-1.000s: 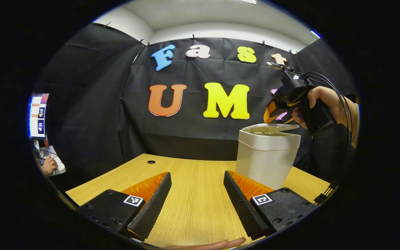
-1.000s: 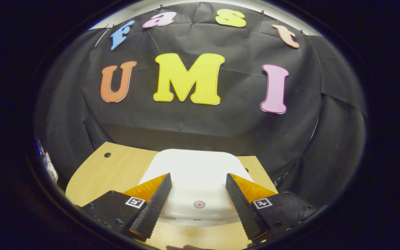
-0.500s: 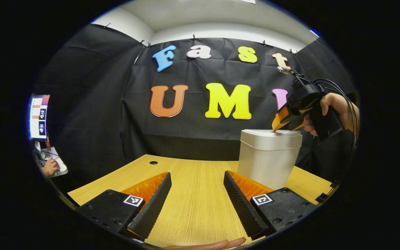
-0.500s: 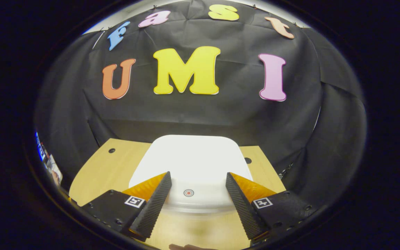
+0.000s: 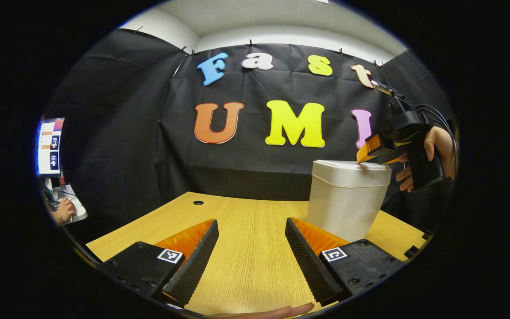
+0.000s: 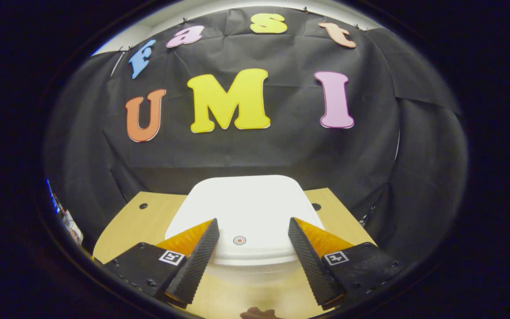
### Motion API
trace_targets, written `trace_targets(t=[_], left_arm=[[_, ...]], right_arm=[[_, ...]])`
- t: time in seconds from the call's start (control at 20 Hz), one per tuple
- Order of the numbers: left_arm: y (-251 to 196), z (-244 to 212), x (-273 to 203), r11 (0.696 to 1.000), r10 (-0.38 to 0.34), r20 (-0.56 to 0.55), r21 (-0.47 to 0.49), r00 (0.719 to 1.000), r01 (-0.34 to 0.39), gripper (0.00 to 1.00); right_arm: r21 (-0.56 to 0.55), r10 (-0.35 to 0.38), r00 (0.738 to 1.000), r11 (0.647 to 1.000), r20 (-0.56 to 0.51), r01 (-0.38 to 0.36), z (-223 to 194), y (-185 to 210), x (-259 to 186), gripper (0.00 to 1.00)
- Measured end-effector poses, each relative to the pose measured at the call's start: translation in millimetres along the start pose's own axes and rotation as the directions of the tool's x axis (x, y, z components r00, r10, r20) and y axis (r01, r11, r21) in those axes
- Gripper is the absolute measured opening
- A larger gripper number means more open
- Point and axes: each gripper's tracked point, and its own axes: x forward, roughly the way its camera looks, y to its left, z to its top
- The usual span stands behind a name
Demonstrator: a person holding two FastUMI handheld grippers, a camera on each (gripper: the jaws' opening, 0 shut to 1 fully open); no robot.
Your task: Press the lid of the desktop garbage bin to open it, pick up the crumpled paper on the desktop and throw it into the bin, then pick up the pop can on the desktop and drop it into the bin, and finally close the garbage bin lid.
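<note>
A second ago the lid (image 6: 246, 208) stood ajar, now it lies flat on the bin (image 5: 345, 201) at frame right, right gripper (image 6: 251, 237) spread empty over it, left gripper (image 5: 250, 248) released, so the task looks finished.

Only the bin (image 5: 347, 201) stands on the bare desk (image 5: 246, 230).

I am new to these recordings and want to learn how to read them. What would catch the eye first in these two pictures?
First, the pale desktop garbage bin standing on the wooden desk, lid down, with a small round target mark near the lid's front edge. Next, the right gripper, held in a hand, with its tips at the lid. The left gripper is open over bare desk.
</note>
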Motion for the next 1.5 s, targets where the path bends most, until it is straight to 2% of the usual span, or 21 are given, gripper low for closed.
trace_targets(t=[0.1,0.25,0.35,0.5,0.6,0.7,0.9,1.1,1.3,1.4,1.5], left_arm=[[0,3,0,1.0,-0.003,0.005,0.002,1.0,0.003,0.98],[1,2,-2,1.0,-0.005,0.005,-0.001,1.0,0.005,0.98],[2,4,-2,1.0,0.0,0.008,-0.002,1.0,0.0,0.98],[-1,1,-1,1.0,-0.016,0.001,-0.009,1.0,0.016,0.98],[-1,2,-3,1.0,-0.018,0.0,-0.011,1.0,0.018,0.98],[0,4,-3,1.0,-0.017,0.007,-0.01,1.0,0.017,0.98],[-3,5,-4,1.0,-0.018,0.01,-0.005,1.0,0.018,0.98],[-7,7,-5,1.0,-0.023,0.023,0.009,0.999,0.023,0.98],[-14,9,-8,0.999,-0.04,0.032,0.02,0.999,0.04,0.98],[-15,10,-10,0.999,-0.042,0.037,0.02,0.998,0.041,0.98],[-18,11,-10,0.999,-0.047,0.041,0.016,0.998,0.046,0.98]], right_arm=[[-0.033,0.02,0.999,0.999,0.05,-0.019,-2,3,5,0.99],[0.001,0.053,0.997,0.999,0.051,-0.053,-3,0,13,0.99],[0.006,0.062,0.992,0.998,0.109,-0.063,4,0,17,1.0],[-0.012,0.091,0.986,0.996,0.138,-0.09,7,2,19,1.0],[0.004,0.11,0.984,0.994,0.141,-0.112,8,0,21,0.97],[0.013,0.079,0.987,0.997,0.141,-0.082,9,-10,18,0.96],[0.019,0.077,0.981,0.996,0.176,-0.082,2,-19,5,0.99],[-0.007,0.065,0.972,0.998,0.226,-0.065,-9,-23,-20,0.95],[0.027,0.056,0.974,0.998,0.221,-0.063,-36,-28,-51,0.94],[-0.001,0.068,0.968,0.998,0.241,-0.07,-46,-24,-67,0.95],[-0.034,0.034,0.955,0.999,0.293,-0.026,-52,-33,-81,0.95]])
